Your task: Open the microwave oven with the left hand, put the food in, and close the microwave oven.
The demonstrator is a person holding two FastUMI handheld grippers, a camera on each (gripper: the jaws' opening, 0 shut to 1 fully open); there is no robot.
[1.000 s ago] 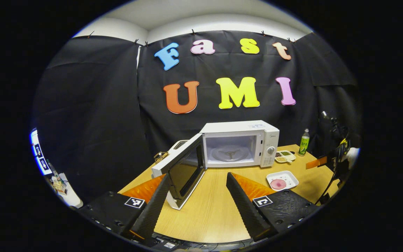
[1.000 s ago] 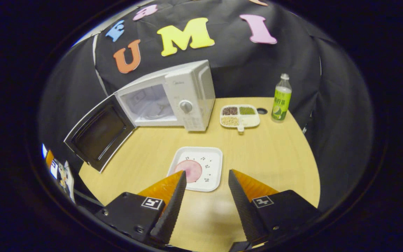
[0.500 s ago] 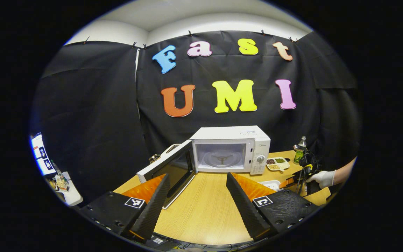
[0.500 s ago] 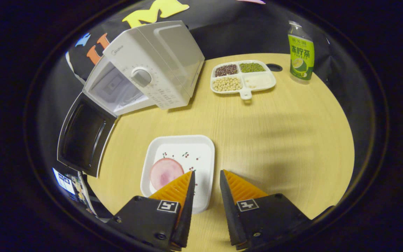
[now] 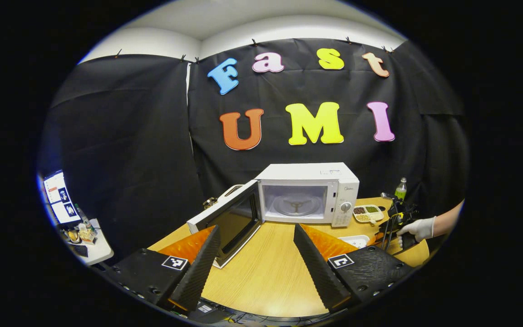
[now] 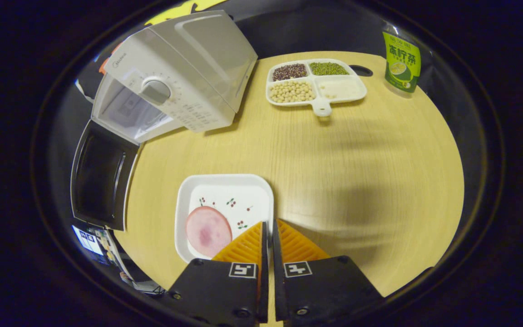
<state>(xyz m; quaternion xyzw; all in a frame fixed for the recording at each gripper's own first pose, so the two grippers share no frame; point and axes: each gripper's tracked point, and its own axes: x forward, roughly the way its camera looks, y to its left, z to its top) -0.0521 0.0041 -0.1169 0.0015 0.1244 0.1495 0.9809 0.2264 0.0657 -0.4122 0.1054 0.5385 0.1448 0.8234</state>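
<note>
The white microwave (image 5: pixel 309 181) stands at the back of the wooden table with its door (image 5: pixel 229 218) swung wide to the left and the turntable showing inside. My left gripper (image 5: pixel 256 227) hangs open in front of it, holding nothing. In the right gripper view the microwave (image 6: pixel 175 81) and its door (image 6: pixel 100 177) lie at the upper left. A white square plate (image 6: pixel 225 200) carries a pink slice of meat (image 6: pixel 207 229). My right gripper (image 6: pixel 268 223) is shut on the plate's right rim. A gloved hand (image 5: pixel 418 228) holds that gripper at the far right of the left gripper view.
A divided dish of beans (image 6: pixel 316 84) and a green bottle (image 6: pixel 401 61) stand right of the microwave near the table's (image 6: pixel 370 172) far edge. A small side table with a screen (image 5: pixel 61 200) sits off to the left.
My right gripper came down over the plate and its fingers shut on the right rim. My left gripper drew back from the open door and stayed open.
</note>
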